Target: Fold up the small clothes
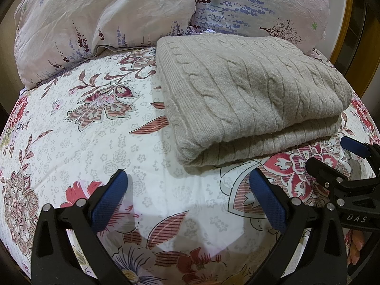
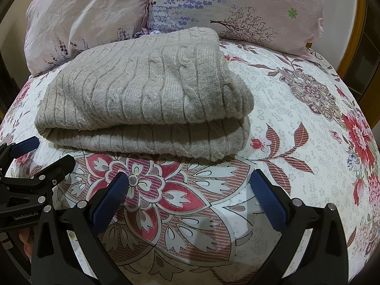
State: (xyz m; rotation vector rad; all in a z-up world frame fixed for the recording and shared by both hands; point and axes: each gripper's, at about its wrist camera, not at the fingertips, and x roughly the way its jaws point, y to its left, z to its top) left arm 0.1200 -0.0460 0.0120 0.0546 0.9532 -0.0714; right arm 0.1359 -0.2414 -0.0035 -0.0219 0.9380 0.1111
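Observation:
A beige cable-knit sweater (image 1: 251, 95) lies folded in a thick rectangle on the floral bed cover (image 1: 95, 130). It also shows in the right wrist view (image 2: 147, 97). My left gripper (image 1: 190, 185) is open and empty, just in front of the sweater's near left corner. My right gripper (image 2: 190, 185) is open and empty, just in front of the sweater's near folded edge. The right gripper shows at the right edge of the left wrist view (image 1: 332, 163). The left gripper shows at the left edge of the right wrist view (image 2: 45, 152). Both sit side by side, apart from the sweater.
Two pale floral pillows (image 1: 99, 19) (image 2: 237, 7) stand behind the sweater at the head of the bed. A wooden bed frame (image 2: 363, 35) curves along the right side. The bed cover (image 2: 296, 123) stretches to the right of the sweater.

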